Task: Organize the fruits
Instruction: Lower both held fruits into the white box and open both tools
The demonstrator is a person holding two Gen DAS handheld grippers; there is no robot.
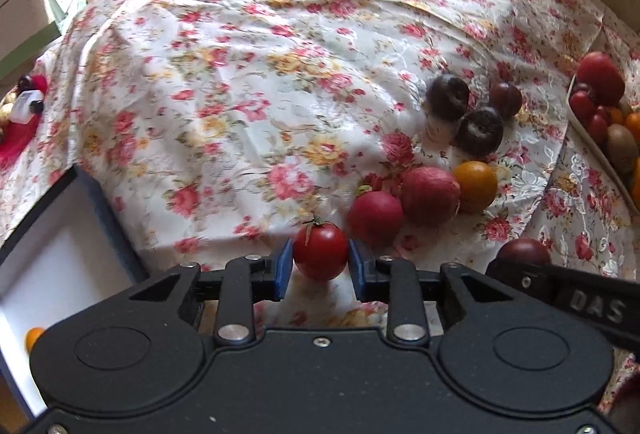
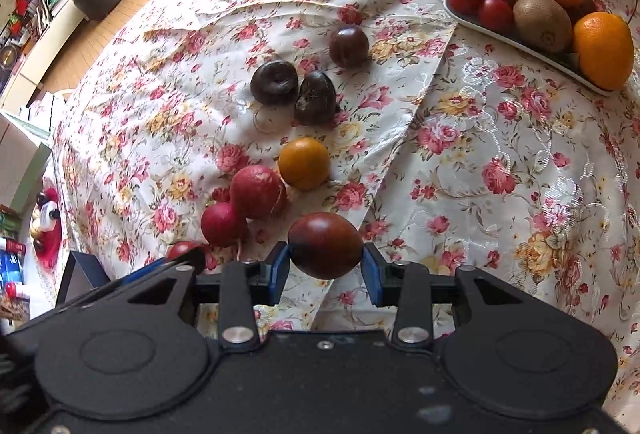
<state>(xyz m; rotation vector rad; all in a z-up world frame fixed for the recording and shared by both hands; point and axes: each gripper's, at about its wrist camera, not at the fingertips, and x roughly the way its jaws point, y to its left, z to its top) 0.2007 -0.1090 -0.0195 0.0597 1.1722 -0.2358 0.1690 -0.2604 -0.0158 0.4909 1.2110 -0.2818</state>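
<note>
My left gripper (image 1: 320,266) is shut on a small red tomato (image 1: 320,252) with a green stem, both blue pads against its sides, just above the floral tablecloth (image 1: 240,94). My right gripper (image 2: 326,266) is shut on a dark red-brown tomato (image 2: 325,250), which also shows at the lower right of the left wrist view. Loose on the cloth lie two red radishes (image 2: 258,190), an orange round fruit (image 2: 304,163) and three dark plums (image 2: 275,81). A white tray (image 2: 520,43) at the upper right holds tomatoes, a kiwi (image 2: 542,22) and oranges.
A dark blue box with a white inside (image 1: 60,266) stands at the table's left edge, an orange fruit (image 1: 34,337) in its corner. A red plush toy (image 1: 24,106) lies at the far left. Wooden floor and furniture lie beyond the table.
</note>
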